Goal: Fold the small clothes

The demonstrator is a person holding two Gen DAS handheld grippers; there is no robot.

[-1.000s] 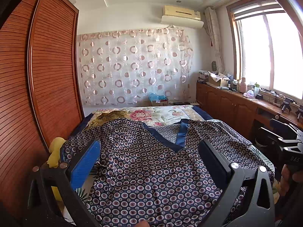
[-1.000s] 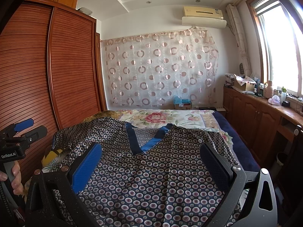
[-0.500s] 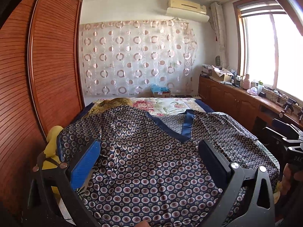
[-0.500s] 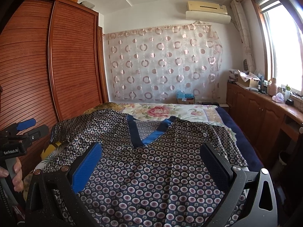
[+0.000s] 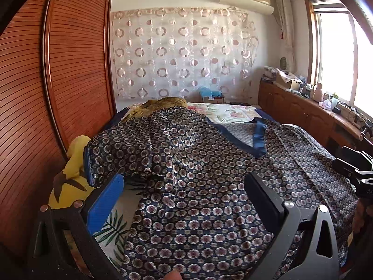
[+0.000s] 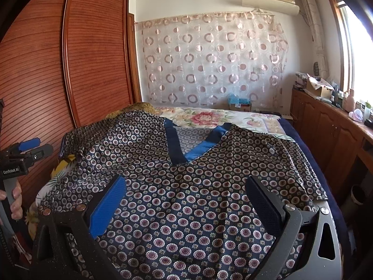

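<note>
"genrobot.ai" on left gripper body (white letters).

Bright window glare, fisheye-warped edges

Navy garment with ringed medallions, blue neckband.
Floral bedsheet; pink-circled sheer curtain; reddish-brown slatted wardrobe; blue claw pad.
</note>
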